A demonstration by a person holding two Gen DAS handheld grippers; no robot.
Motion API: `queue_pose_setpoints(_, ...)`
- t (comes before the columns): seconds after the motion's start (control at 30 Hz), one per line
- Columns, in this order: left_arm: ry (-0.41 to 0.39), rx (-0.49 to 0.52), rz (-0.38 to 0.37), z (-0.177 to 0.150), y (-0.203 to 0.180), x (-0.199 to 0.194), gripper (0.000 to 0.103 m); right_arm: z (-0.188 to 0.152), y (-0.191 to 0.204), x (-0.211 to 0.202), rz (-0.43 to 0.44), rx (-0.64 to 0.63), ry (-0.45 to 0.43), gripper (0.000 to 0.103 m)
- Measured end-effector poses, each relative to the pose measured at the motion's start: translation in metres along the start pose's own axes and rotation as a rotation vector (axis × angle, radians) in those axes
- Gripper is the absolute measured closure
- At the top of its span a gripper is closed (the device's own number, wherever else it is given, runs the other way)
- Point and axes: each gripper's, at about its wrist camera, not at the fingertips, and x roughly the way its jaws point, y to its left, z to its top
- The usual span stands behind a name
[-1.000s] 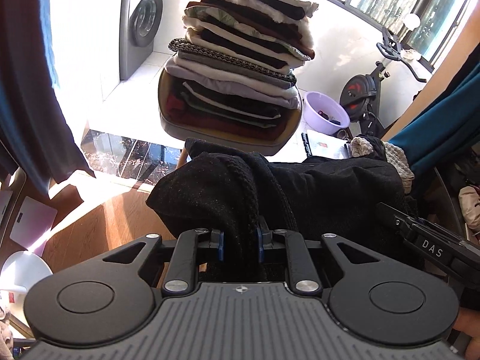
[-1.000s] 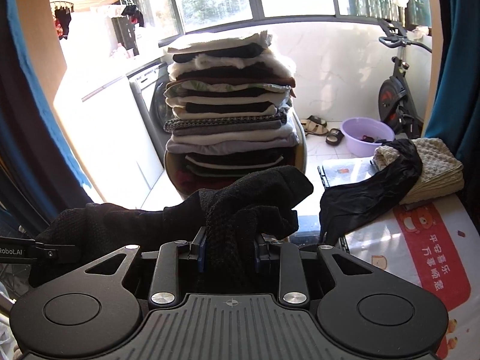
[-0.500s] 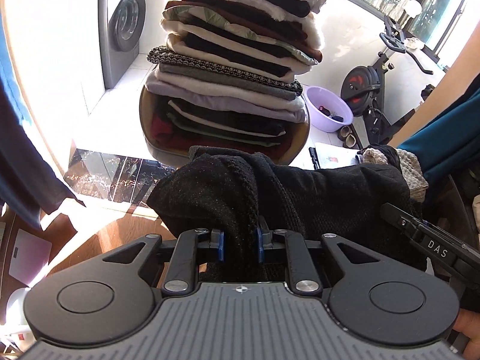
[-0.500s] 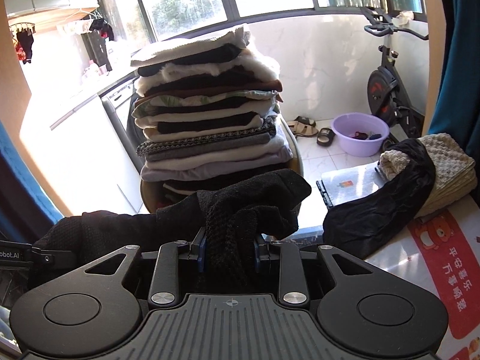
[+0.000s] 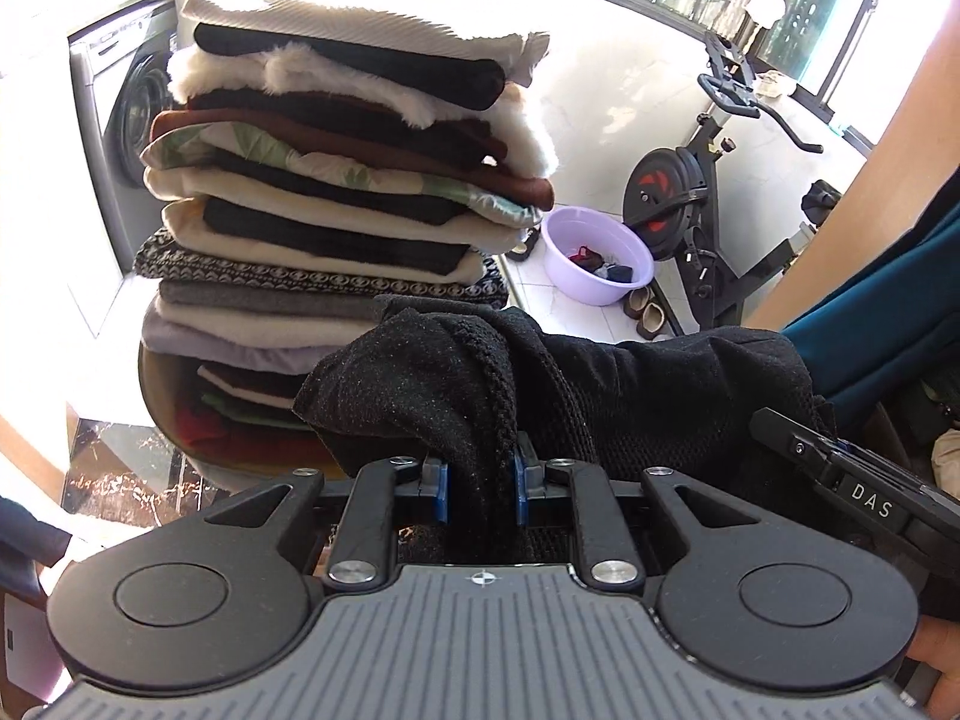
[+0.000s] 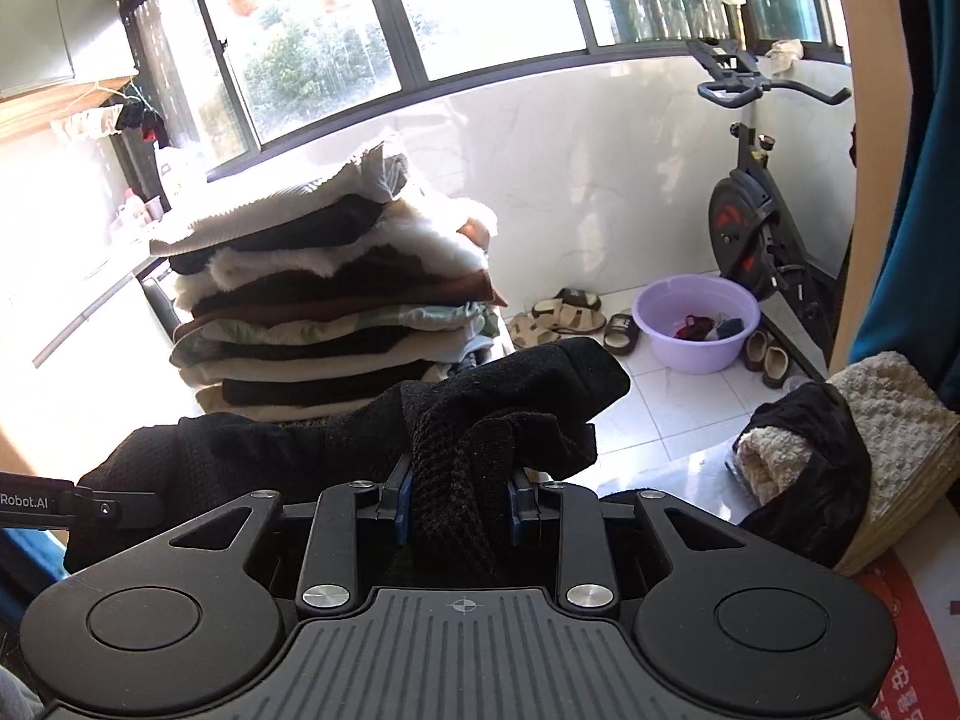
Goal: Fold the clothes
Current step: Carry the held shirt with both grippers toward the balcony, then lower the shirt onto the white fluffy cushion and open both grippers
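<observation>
Sunlit balcony room behind. Left gripper (image 5: 478, 489) and right gripper (image 6: 459, 501) each stayed clamped on the black knit garment (image 5: 600, 384), slung between them. Both had swung nearer the tall folded stack (image 5: 336, 192); placing it there looked next.

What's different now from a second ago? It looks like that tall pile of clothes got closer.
Yes. Both grippers carried the black knit garment toward the stack of folded clothes, which now looms larger in both views. Nothing was picked up or let go: the left gripper and right gripper stay clamped on the garment, stretched between them. The purple basin and exercise bike haven't moved.
</observation>
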Motion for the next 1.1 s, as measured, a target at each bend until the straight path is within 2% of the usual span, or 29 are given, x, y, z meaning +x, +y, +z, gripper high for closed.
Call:
queue_pose_setpoints(0.13,-0.043,0.031,-0.080,0.052,-0.008,0.010,0.084,0.051,-0.012,0.012,-0.012,0.009,-0.034,0.078)
queue_pose_setpoints(0.23,-0.099,0.029,-0.140,0.102,-0.002,0.008,0.084,0.104,-0.010,0.021,0.008,0.053,-0.077,0.078)
queue_pose_setpoints(0.4,-0.279,0.088,-0.202,0.201,0.023,-0.031,0.084,0.202,0.036,0.038,0.080,0.022,-0.218,0.078)
queue_pose_setpoints(0.57,-0.444,0.168,-0.180,0.314,0.061,-0.068,0.084,0.311,0.106,0.072,0.139,-0.026,-0.367,0.078)
queue_pose_setpoints(0.67,-0.526,0.183,-0.116,0.379,0.088,-0.077,0.084,0.372,0.148,0.095,0.148,-0.046,-0.468,0.078)
queue_pose_setpoints(0.8,-0.561,0.177,-0.076,0.450,0.120,-0.067,0.083,0.435,0.183,0.145,0.132,-0.026,-0.537,0.077)
queue_pose_setpoints(0.83,-0.552,0.172,-0.073,0.463,0.128,-0.061,0.083,0.452,0.184,0.167,0.121,-0.020,-0.532,0.077)
queue_pose_setpoints(0.9,-0.469,0.148,-0.082,0.479,0.145,-0.029,0.083,0.475,0.184,0.219,0.096,0.000,-0.467,0.077)
queue_pose_setpoints(1.0,-0.264,0.098,-0.077,0.475,0.176,0.050,0.083,0.474,0.180,0.307,0.048,0.027,-0.248,0.077)
queue_pose_setpoints(1.1,-0.053,0.054,-0.007,0.455,0.206,0.139,0.080,0.445,0.170,0.397,0.002,0.015,0.002,0.072)
